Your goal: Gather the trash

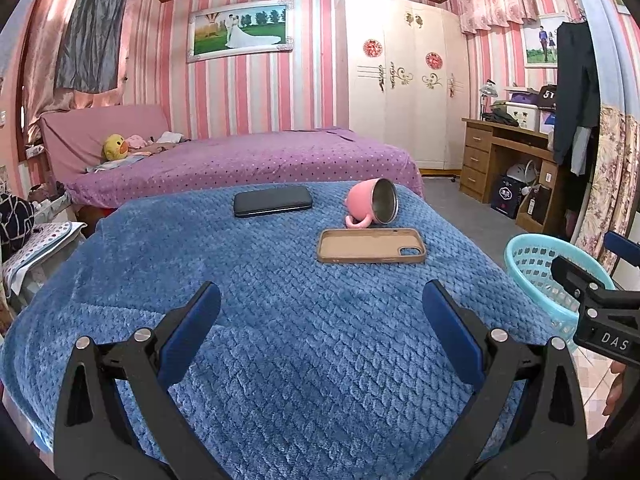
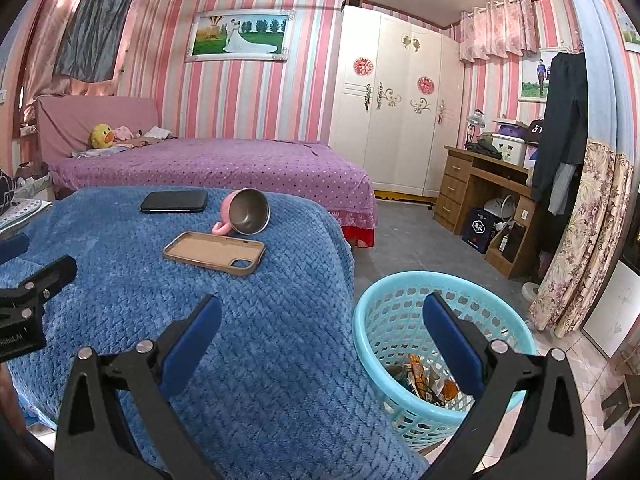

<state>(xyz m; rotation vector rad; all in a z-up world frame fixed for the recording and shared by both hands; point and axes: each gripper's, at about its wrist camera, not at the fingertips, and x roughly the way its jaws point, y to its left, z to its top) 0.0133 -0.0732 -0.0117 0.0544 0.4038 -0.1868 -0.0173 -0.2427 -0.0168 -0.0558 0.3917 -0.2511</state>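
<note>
Now the blue blanket (image 1: 280, 340) covers the bench; just off its right edge a turquoise basket (image 2: 384, 320) holds wrappers (image 2: 424, 380). Phone case (image 1: 370, 246), black phone (image 1: 273, 201) and tipped pink mug (image 1: 370, 202) lie near the far edge. Left tool (image 1: 320, 308) and right tool (image 2: 322, 316) gape, empty.

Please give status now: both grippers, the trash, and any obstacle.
Left gripper open, empty, over blue blanket. Right gripper open, empty, at basket edge. Trash in basket. Cup, phone, case on blanket; nothing blocking.
</note>
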